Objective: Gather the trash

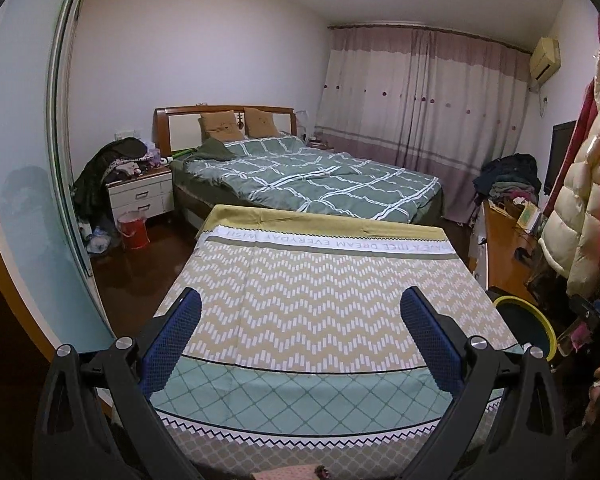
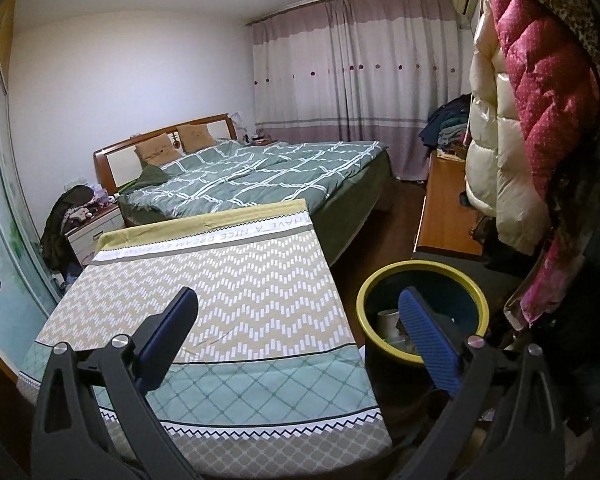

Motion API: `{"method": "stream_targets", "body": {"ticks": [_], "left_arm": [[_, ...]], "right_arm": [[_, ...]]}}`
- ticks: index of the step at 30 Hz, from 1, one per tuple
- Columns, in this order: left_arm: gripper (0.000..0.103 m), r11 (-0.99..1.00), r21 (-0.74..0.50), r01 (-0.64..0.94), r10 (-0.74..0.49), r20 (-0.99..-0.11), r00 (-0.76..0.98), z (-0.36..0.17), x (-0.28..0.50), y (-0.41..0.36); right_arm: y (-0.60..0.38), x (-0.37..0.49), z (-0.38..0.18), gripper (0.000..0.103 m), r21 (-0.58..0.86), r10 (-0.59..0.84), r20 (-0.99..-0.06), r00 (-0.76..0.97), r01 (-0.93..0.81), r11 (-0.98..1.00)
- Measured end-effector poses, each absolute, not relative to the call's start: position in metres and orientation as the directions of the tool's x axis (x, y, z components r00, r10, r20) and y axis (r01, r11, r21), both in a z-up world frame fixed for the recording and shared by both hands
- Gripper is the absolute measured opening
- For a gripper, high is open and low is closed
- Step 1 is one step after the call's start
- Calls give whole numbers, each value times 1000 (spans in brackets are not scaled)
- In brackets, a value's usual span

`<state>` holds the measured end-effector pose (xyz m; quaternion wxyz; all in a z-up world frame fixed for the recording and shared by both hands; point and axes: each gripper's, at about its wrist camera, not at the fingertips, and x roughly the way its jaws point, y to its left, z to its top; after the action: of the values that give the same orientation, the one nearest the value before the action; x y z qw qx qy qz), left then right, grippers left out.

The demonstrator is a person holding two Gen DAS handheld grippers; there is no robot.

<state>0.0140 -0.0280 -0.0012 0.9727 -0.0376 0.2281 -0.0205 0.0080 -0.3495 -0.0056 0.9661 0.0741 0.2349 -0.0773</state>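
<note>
A dark trash bin with a yellow rim (image 2: 420,276) stands on the floor right of the table; pale trash pieces (image 2: 388,320) lie inside it. The bin also shows at the right edge of the left wrist view (image 1: 528,312). The table is covered by a patterned cloth (image 1: 320,292), which also fills the left of the right wrist view (image 2: 220,300). My left gripper (image 1: 300,308) is open and empty above the cloth. My right gripper (image 2: 300,308) is open and empty, its right finger (image 2: 428,340) over the bin's near rim.
A bed with a green checked duvet (image 1: 300,176) stands beyond the table. A white nightstand (image 1: 140,196) with piled clothes and a red bucket (image 1: 134,232) are at the left. Coats (image 2: 540,100) hang at the right over a wooden desk (image 2: 444,208).
</note>
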Motion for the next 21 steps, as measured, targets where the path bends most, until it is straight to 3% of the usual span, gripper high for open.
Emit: {"method": "stream_targets", "body": {"ticks": [21], "left_arm": [[98,998,-60,10,-35,-441,897,-4,15,-25]], "right_arm": [[-345,13,-8,96,111,-102,-478,872,175,978]]}}
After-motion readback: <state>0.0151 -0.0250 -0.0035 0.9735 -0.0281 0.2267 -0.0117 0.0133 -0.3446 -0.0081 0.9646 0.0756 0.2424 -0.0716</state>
